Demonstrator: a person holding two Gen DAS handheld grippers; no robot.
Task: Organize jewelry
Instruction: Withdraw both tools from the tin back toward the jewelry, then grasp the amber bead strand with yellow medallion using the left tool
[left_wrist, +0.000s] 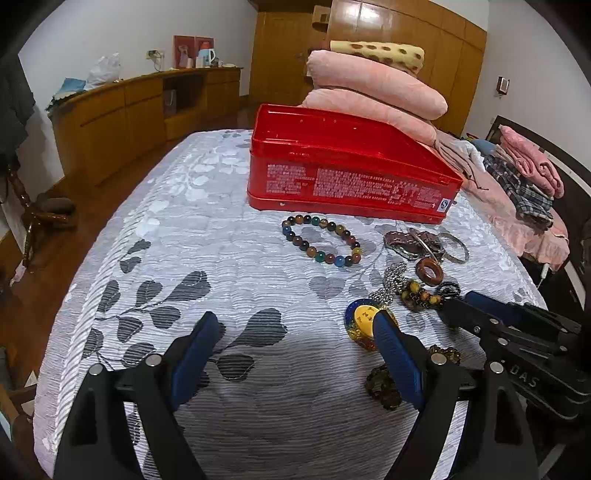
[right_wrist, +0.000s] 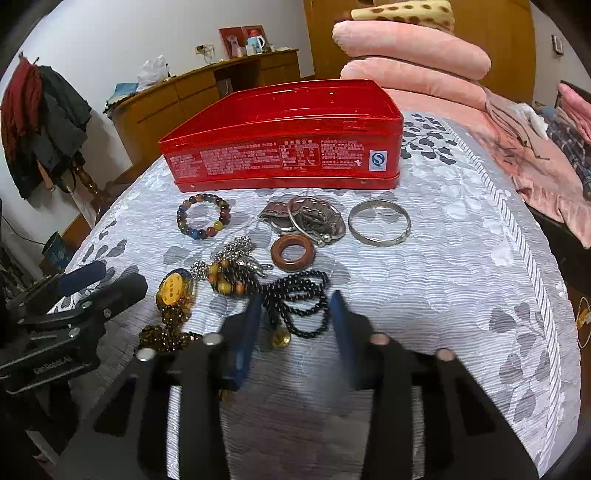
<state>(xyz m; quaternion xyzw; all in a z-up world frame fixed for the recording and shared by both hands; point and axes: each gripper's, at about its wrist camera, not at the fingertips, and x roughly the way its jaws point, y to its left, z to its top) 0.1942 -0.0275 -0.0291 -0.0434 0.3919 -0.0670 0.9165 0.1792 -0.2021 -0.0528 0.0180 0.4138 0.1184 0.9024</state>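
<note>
Fingers (right_wrist: 255, 325) of the right gripper (right_wrist: 297, 317), half-closed and gripping nothing yet, straddle the black bead necklace (right_wrist: 299, 295) lying on the bed just ahead, nearer than the wide-open left gripper (left_wrist: 295, 332).

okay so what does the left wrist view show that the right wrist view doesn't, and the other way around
Only the left wrist view: the yellow pendant partly hidden behind one finger of the left gripper, whose jaws stand wide with nothing between them.

Only the right wrist view: the silver bangle lying clear by itself, the coat rack, and the right gripper with its jaws either side of the black bead necklace, pads not clearly pressing it.

Both: the open red tin, the coloured bead bracelet, the wooden ring and the pink pillows.
</note>
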